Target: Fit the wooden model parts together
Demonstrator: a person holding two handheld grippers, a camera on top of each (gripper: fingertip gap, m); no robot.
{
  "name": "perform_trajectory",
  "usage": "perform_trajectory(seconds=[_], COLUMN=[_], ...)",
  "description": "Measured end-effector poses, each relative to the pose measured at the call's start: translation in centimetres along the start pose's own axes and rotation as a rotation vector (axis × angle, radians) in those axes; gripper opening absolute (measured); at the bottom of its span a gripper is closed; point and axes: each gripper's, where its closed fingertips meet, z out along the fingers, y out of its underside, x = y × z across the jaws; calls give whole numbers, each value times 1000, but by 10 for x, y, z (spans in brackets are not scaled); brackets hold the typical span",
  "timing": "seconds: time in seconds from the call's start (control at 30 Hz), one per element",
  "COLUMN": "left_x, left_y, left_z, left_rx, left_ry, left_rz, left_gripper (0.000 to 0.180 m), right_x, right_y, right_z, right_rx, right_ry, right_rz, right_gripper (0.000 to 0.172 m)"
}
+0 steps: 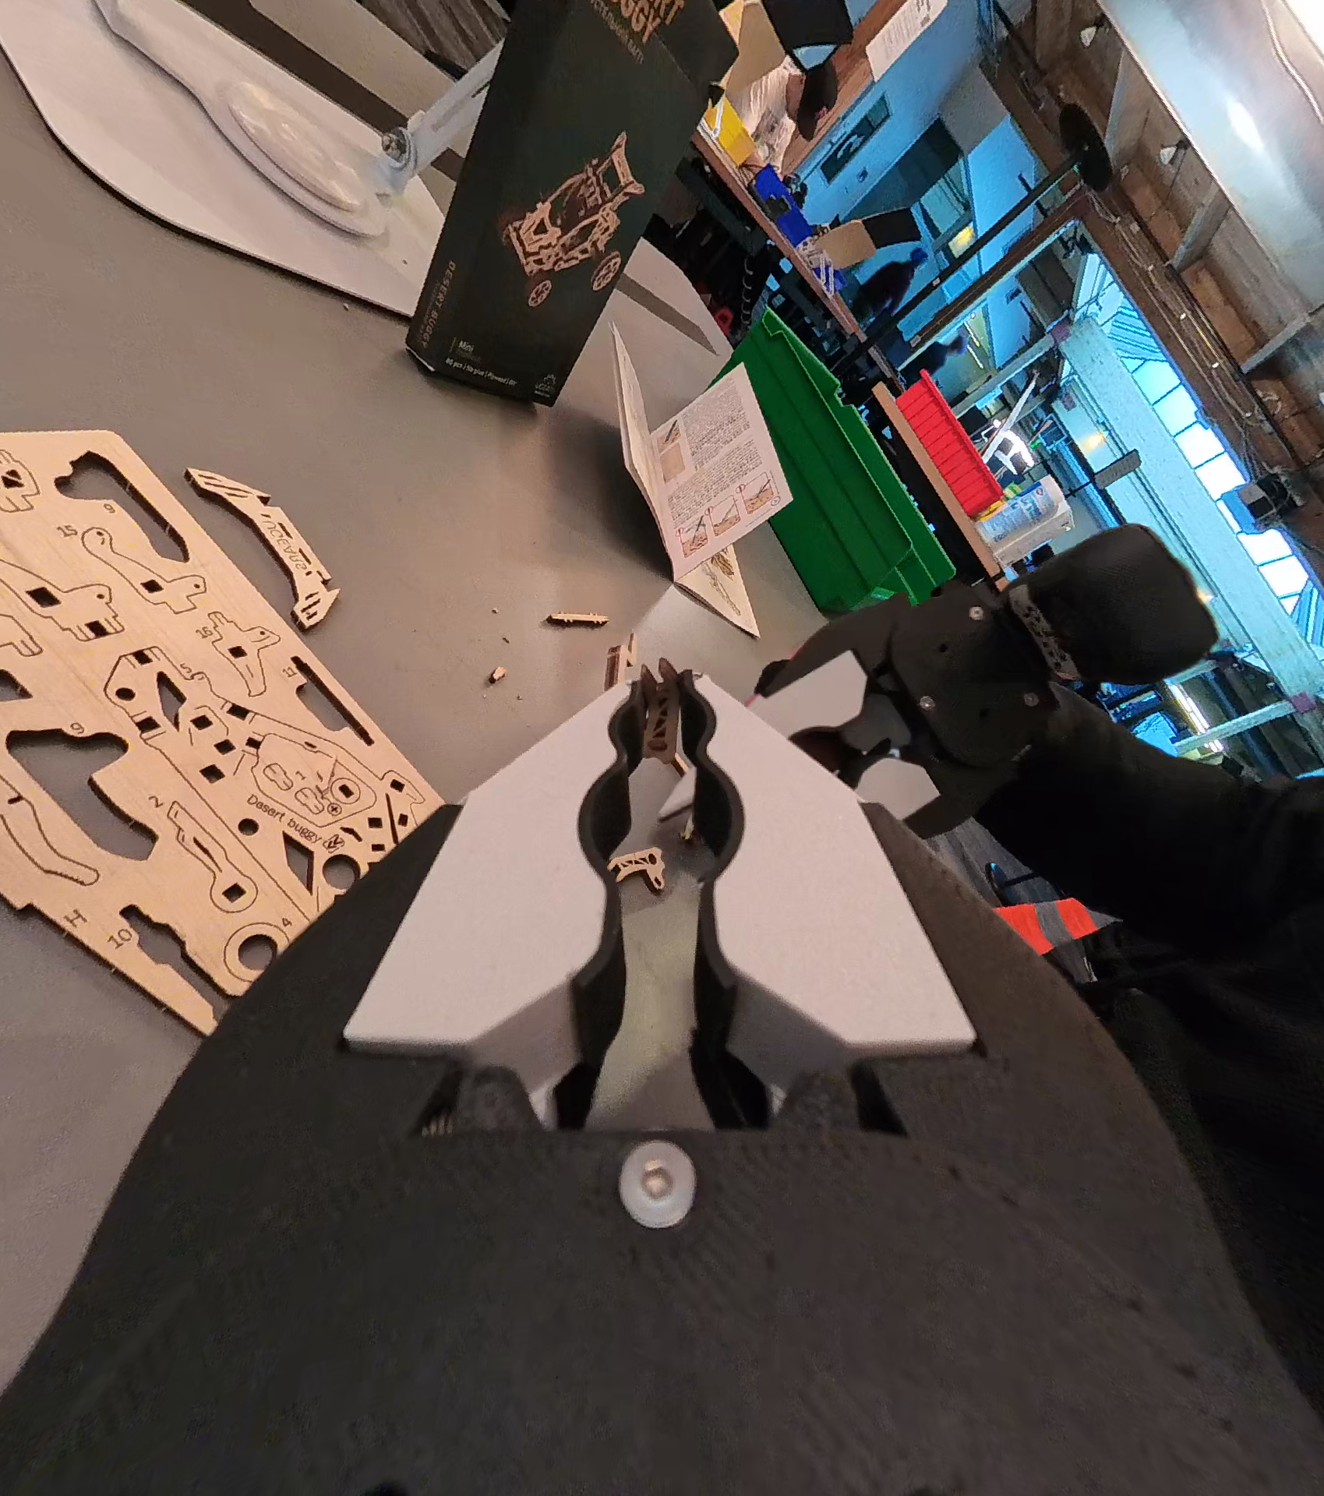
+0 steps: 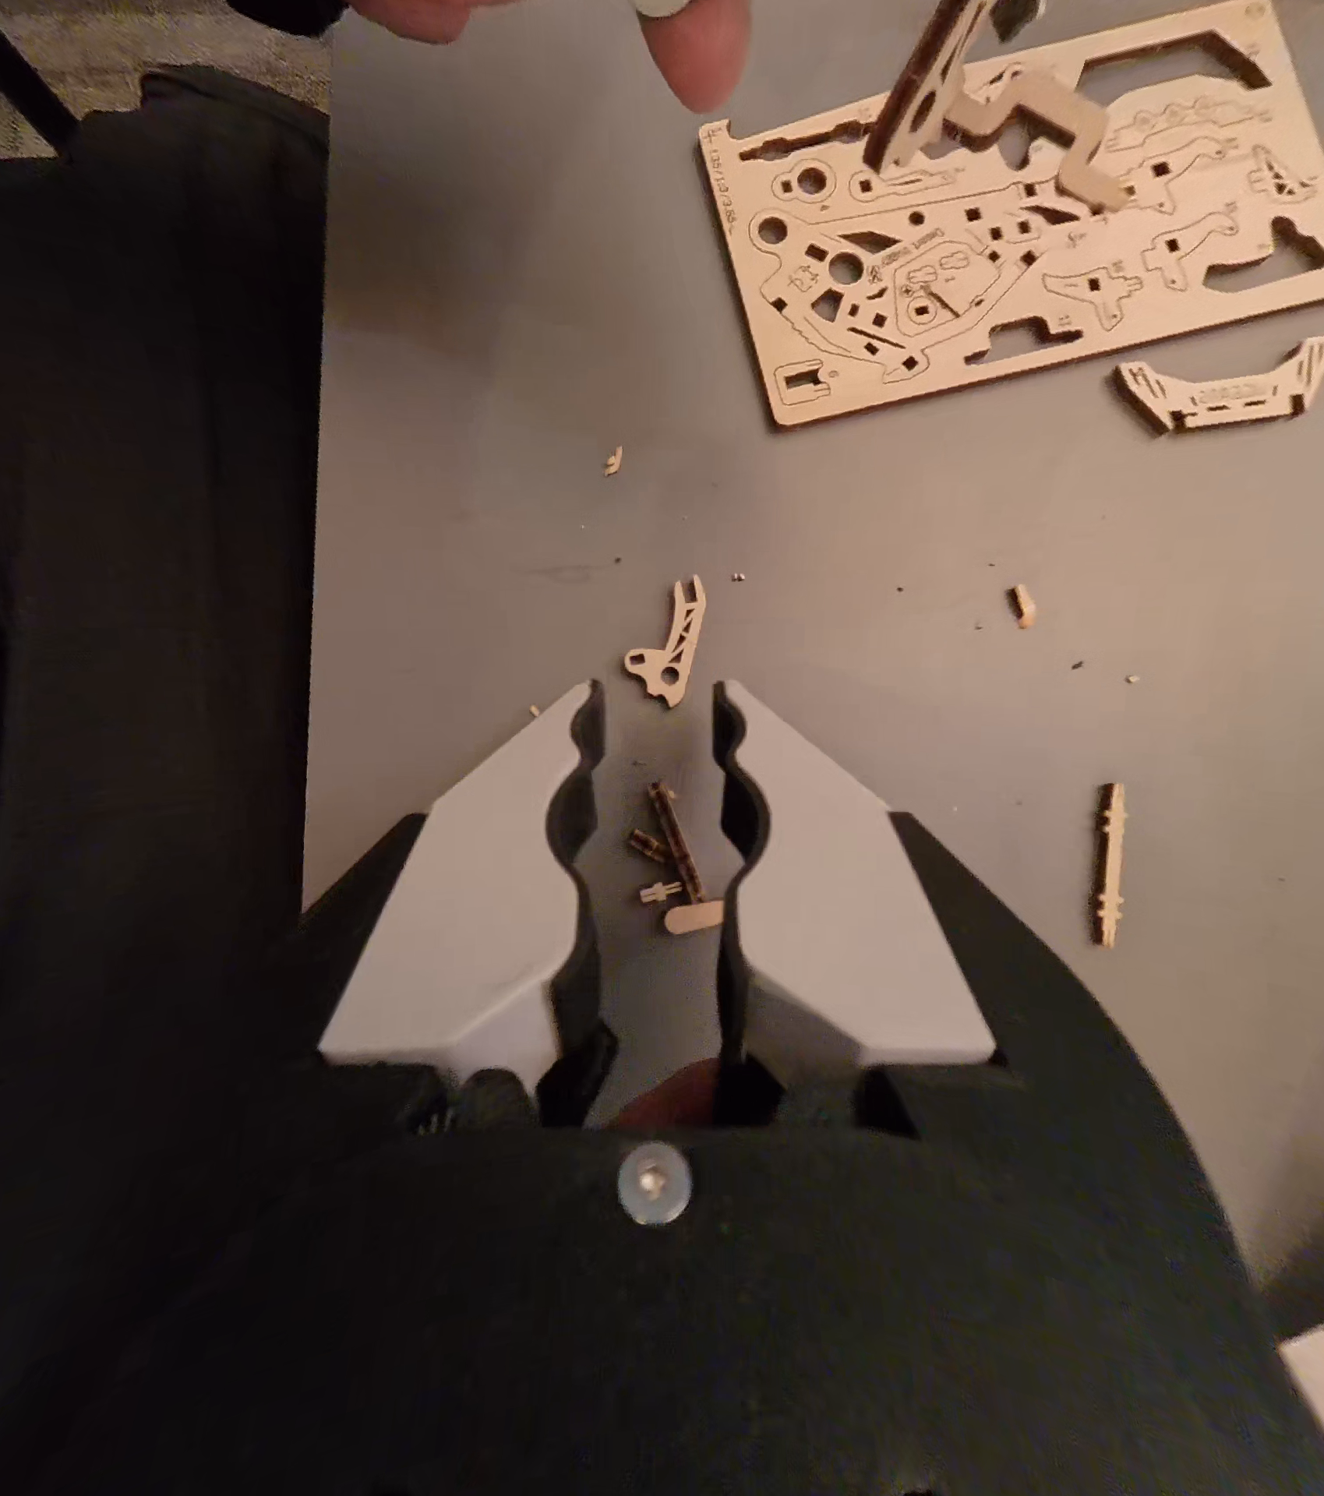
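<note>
My left gripper (image 1: pixel 662 688) is shut on a thin laser-cut wooden part (image 1: pixel 660 720) that stands on edge between the pads, with its tip sticking out past them. In the right wrist view a wooden assembly (image 2: pixel 958 121) hangs over the cut-out wooden sheet (image 2: pixel 1047 259) at the top edge. My right gripper (image 2: pixel 658 696) is open above the grey table (image 2: pixel 844 567). A small flat wooden part (image 2: pixel 666 648) lies on the table just beyond its tips, untouched. Several tiny wooden pieces (image 2: pixel 674 850) lie on the table under the gap between its fingers.
The wooden sheet (image 1: pixel 116 688) lies at the left, with a loose curved part (image 1: pixel 270 542) beside it. A dark kit box (image 1: pixel 553 202), an open instruction booklet (image 1: pixel 707 469) and green bins (image 1: pixel 828 486) stand behind. A wooden stick (image 2: pixel 1108 866) lies at the right. A person's fingers (image 2: pixel 695 57) show at the top. Left tips to right tips: about 12 cm.
</note>
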Motion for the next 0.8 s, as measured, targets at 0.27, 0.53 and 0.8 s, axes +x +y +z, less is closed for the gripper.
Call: perform_trajectory(seconds=[0.27,0.53,0.8], left_x=[0,-3,15], left_y=[1,9,9], left_z=[0,6,22], left_rx=[-7,-32,31], left_ry=[2,-2,92], left_rz=[1,-36,-182], left_gripper=[6,6,6], right_x=[6,30,70], right_y=[2,-20,-41], right_z=[13,-14,-51], right_rx=[8,84,55], right_ry=[52,284,672], right_rz=[-67,-198,-353], right_gripper=[7,7,7])
